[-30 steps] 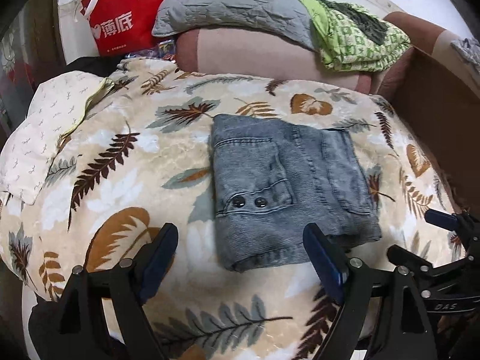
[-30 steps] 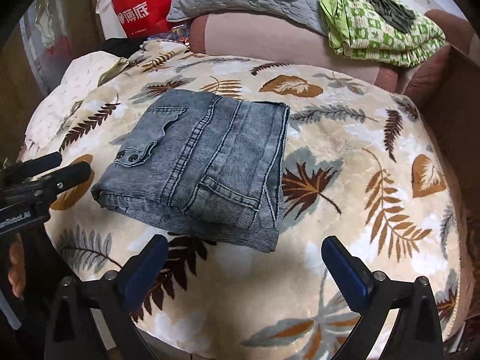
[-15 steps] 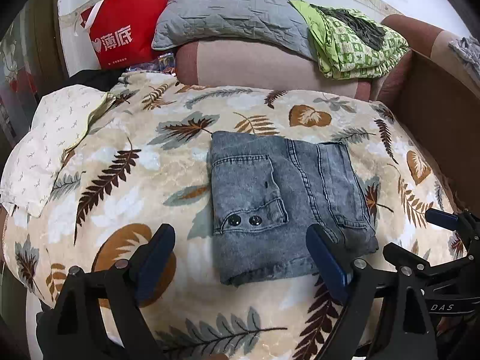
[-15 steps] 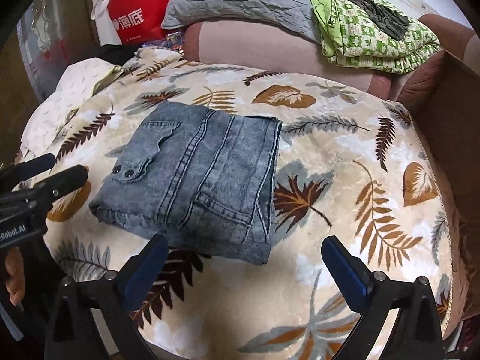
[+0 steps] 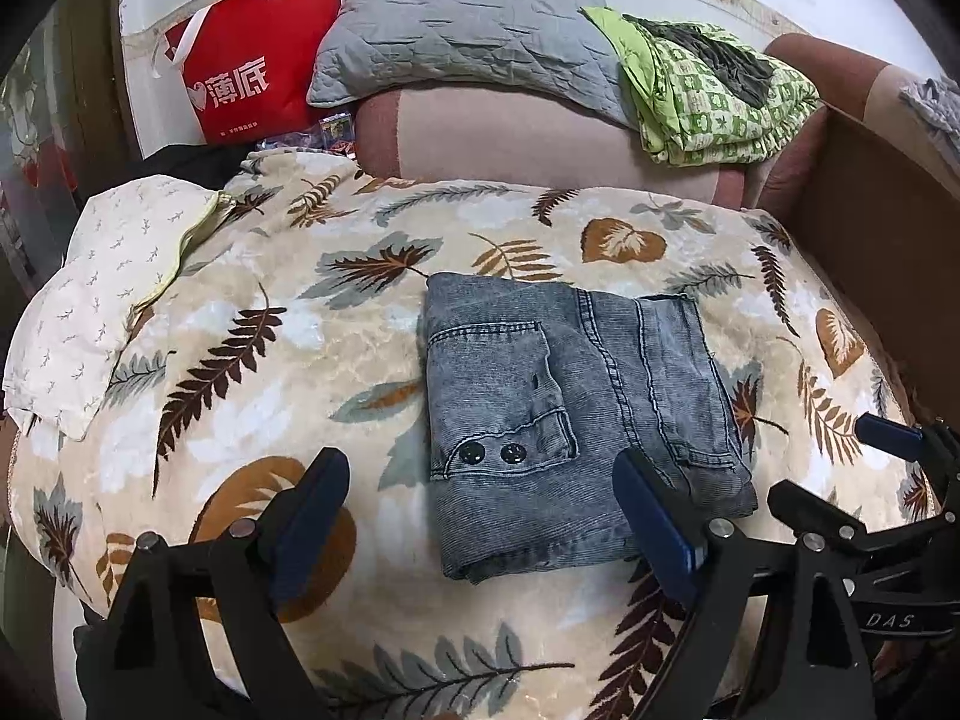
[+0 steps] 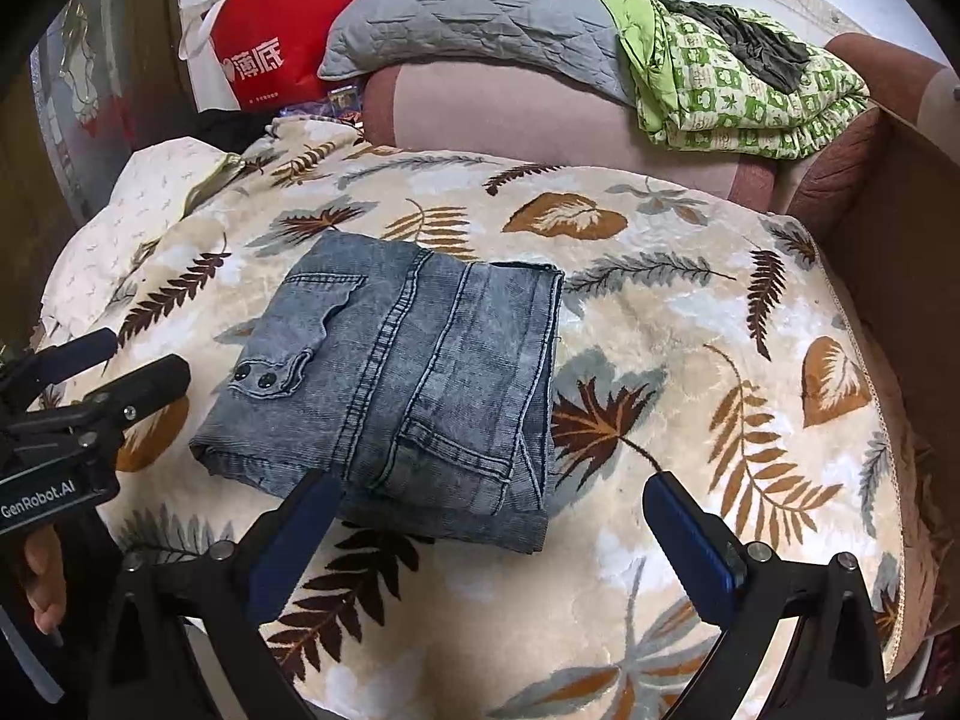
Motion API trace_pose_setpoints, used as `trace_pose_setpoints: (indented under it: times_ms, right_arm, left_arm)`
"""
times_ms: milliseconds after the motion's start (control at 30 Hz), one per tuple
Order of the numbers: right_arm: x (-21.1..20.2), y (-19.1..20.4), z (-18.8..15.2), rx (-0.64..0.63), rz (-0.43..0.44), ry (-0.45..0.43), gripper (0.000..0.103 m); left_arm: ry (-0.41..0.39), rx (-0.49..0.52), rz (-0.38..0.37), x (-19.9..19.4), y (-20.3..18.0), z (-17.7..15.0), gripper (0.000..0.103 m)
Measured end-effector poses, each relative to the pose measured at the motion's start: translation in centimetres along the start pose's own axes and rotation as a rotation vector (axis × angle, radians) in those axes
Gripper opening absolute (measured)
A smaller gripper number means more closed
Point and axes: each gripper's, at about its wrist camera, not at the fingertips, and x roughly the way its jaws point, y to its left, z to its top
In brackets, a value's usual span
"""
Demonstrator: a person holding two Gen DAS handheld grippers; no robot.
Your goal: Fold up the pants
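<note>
Grey denim pants (image 5: 570, 420) (image 6: 402, 378) lie folded into a compact rectangle on a leaf-patterned blanket (image 5: 240, 372), a pocket flap with two snaps facing up. My left gripper (image 5: 480, 516) hangs open just in front of the pants' near edge, nothing between its blue pads. My right gripper (image 6: 492, 528) is open too, above the blanket at the pants' near right corner, holding nothing. Each gripper shows at the edge of the other's view: the right gripper (image 5: 888, 480) and the left gripper (image 6: 108, 372), held by a hand (image 6: 42, 576).
A pink sofa back (image 5: 540, 138) carries a grey quilted cushion (image 5: 468, 36) and a green patterned bundle (image 5: 720, 96). A red bag (image 5: 252, 84) stands behind on the left. A white patterned cloth (image 5: 102, 288) lies on the left, a brown cardboard box (image 5: 882, 276) on the right.
Both views have drawn back slightly from the pants, which look a little smaller and further off. The pants lie unmoved, and both grippers stay open.
</note>
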Motion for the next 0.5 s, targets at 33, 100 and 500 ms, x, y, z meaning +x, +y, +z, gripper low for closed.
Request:
trace_pose_setpoints:
  times_ms: [33, 100, 500]
  right_arm:
    - [-0.04, 0.09, -0.08, -0.001, 0.001, 0.002, 0.103]
    - [-0.10, 0.31, -0.25, -0.005, 0.002, 0.006, 0.103]
    - [-0.36, 0.87, -0.37, -0.024, 0.009, 0.025, 0.103]
  left_arm:
    - [0.000, -0.001, 0.000, -0.05, 0.03, 0.02, 0.090]
    - [0.000, -0.002, -0.002, -0.15, 0.02, 0.01, 0.090]
    - [-0.006, -0.003, 0.002, -0.43, -0.04, -0.05, 0.090]
